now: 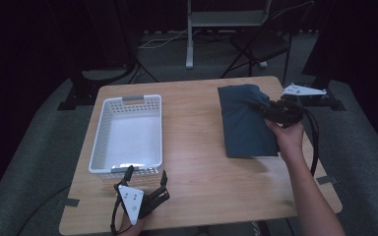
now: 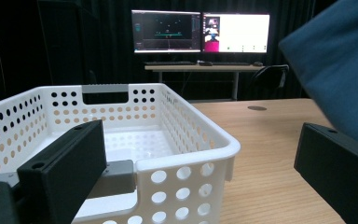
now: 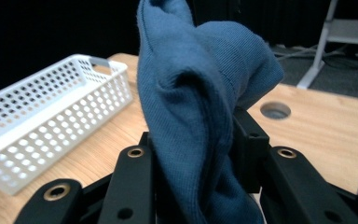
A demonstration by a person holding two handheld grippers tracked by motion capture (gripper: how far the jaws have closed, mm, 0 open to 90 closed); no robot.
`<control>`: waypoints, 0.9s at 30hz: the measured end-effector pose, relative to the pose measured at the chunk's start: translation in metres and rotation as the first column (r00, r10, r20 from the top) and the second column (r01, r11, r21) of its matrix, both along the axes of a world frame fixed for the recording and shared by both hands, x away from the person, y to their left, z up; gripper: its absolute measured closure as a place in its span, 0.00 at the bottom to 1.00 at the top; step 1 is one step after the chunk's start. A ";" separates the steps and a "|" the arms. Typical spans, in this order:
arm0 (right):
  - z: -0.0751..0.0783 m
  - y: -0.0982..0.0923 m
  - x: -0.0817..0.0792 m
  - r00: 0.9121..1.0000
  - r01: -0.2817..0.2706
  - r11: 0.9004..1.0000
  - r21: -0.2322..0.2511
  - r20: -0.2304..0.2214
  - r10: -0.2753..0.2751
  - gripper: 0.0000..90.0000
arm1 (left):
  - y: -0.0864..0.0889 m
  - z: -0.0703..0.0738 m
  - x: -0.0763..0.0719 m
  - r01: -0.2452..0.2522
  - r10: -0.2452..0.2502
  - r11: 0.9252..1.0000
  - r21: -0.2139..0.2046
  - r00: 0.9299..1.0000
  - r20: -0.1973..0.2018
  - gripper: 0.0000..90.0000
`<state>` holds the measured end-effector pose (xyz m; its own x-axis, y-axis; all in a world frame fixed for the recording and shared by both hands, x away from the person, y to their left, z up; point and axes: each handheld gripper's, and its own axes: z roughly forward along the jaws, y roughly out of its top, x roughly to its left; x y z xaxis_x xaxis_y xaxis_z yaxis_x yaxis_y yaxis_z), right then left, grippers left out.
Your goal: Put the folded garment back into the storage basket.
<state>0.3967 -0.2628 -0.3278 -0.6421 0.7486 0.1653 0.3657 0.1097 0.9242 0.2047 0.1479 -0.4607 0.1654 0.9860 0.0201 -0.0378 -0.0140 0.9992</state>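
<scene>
— Since it's soft, will the blue cloth (image 1: 243, 123) sag? It lies at two o'clock on the table (image 1: 202, 162).
— Likely; light, limp. The right gripper (image 1: 270, 112) is clamped on its bunched edge; the left gripper (image 1: 145, 183) is apart by the basket (image 1: 128, 101) at eight o'clock
</scene>
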 end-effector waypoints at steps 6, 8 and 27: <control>0.028 -0.004 -0.018 0.999 -0.018 0.999 0.045 0.052 0.016 0.74 | 0.000 0.000 0.000 0.000 0.000 1.000 0.000 1.000 -0.002 0.04; 0.033 -0.004 -0.022 0.998 -0.021 0.999 0.048 0.058 0.018 0.74 | 0.000 0.000 0.000 0.000 0.000 1.000 0.000 1.000 -0.001 0.04; 0.044 0.027 -0.027 0.997 -0.062 0.997 0.050 0.056 0.059 0.74 | 0.000 0.000 0.000 0.000 0.000 1.000 0.000 1.000 -0.001 0.04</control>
<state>0.3700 -0.2361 -0.2842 -0.6953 0.6991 0.1666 0.3088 0.0813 0.9477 0.2047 0.1479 -0.4607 0.1656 0.9860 0.0198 -0.0372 -0.0138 0.9992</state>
